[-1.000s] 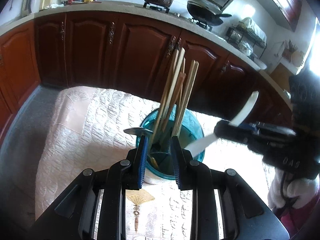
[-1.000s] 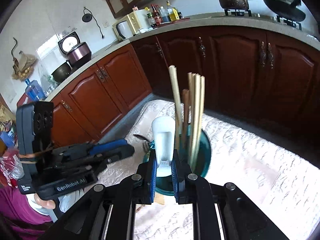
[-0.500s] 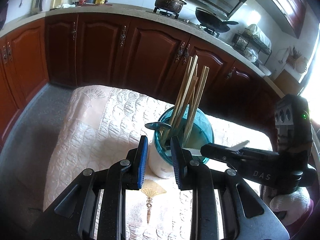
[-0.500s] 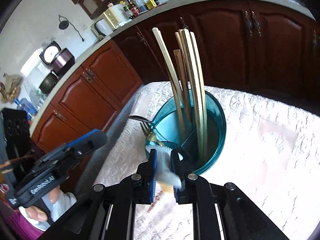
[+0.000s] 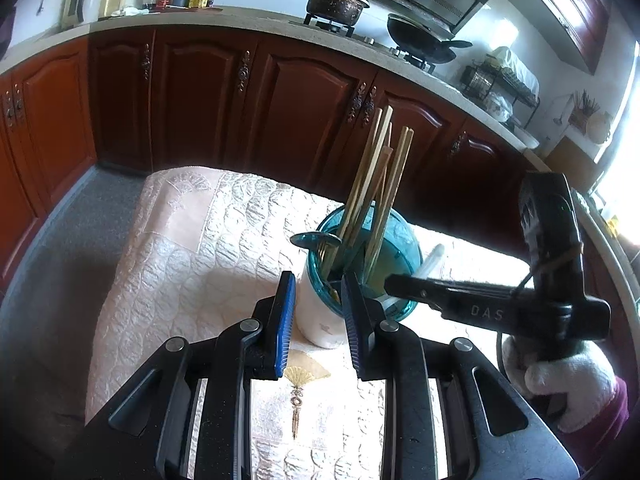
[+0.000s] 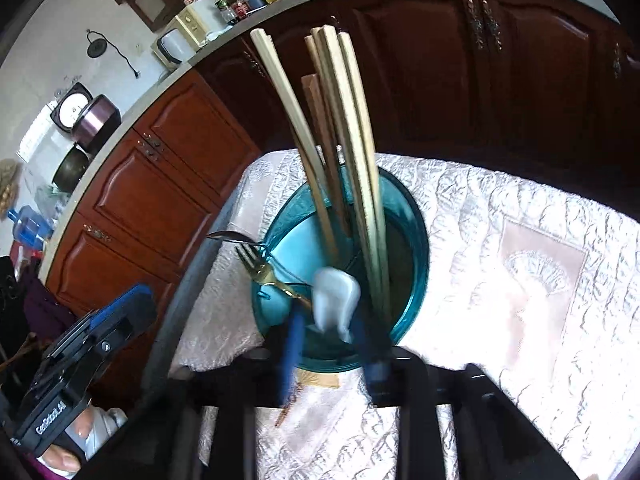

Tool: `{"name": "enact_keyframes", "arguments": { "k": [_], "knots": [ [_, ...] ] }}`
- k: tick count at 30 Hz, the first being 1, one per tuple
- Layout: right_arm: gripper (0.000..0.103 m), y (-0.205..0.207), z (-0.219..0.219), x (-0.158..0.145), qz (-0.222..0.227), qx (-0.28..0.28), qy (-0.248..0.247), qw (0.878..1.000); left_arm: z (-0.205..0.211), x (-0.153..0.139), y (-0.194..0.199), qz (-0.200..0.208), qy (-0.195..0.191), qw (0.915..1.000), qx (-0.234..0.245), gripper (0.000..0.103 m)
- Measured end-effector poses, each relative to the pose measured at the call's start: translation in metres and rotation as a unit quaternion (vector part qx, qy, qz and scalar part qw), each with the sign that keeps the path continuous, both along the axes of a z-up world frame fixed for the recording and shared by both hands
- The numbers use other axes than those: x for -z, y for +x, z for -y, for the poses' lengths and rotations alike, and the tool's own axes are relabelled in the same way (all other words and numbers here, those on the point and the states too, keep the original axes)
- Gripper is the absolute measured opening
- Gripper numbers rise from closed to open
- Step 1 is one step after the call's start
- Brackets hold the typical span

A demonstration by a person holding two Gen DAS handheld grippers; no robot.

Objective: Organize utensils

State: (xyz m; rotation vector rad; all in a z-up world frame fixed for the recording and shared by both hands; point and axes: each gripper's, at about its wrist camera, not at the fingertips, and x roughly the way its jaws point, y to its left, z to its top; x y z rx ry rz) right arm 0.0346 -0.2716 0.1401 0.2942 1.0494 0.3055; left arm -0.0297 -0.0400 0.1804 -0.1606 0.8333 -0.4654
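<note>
R tongs (image 6: 326, 354): blurred w/ motion, blue pads apart; white ceramic spoon (image 6: 335, 300) sits between them, contact can't be judged – grip state can't tell.
L tongs (image 5: 317, 312): blue ribbed pads apart, holding nothing, just in front of holder.
R-wrist view only: spoon bowl, smooth glossy white, dipping inside holder rim; gold fork (image 6: 264, 270) tines out over rim.
L-wrist view only: spoon's white handle (image 5: 432, 264) sticking out past R tongs; holder's white lower body.
Holder (image 5: 404, 240): round, teal translucent plastic top; stands on worktop.
Chopsticks (image 5: 374, 184): pale wood, long, leaning in holder.
Metal spoon (image 5: 314, 239): grey, at rim.
Worktop (image 5: 200, 248): quilted cream cloth, fan motif.
</note>
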Motion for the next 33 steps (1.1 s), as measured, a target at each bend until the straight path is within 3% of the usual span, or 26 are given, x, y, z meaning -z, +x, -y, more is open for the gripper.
{"name": "enact_keyframes", "arguments": {
  "k": [10,15,19,33],
  "knots": [
    [0.037,-0.038,0.030,-0.023,0.054,0.034,0.010,0.998,0.011,-0.001,-0.011,0.013,0.020,0.9997,-0.001,0.039],
    [0.038,-0.062,0.034,-0.033,0.085,0.059,-0.020,0.994,0.019,-0.004,-0.019,0.028,0.040,0.9988,-0.004,0.042],
    [0.038,-0.074,0.029,-0.039,0.104,0.070,-0.048,0.991,0.026,-0.007,-0.024,0.035,0.054,0.9979,-0.009,0.043],
    [0.042,-0.088,0.012,-0.059,0.145,0.080,-0.075,0.983,0.032,-0.015,-0.042,0.050,0.085,0.9949,-0.020,0.043]
  ]
}}
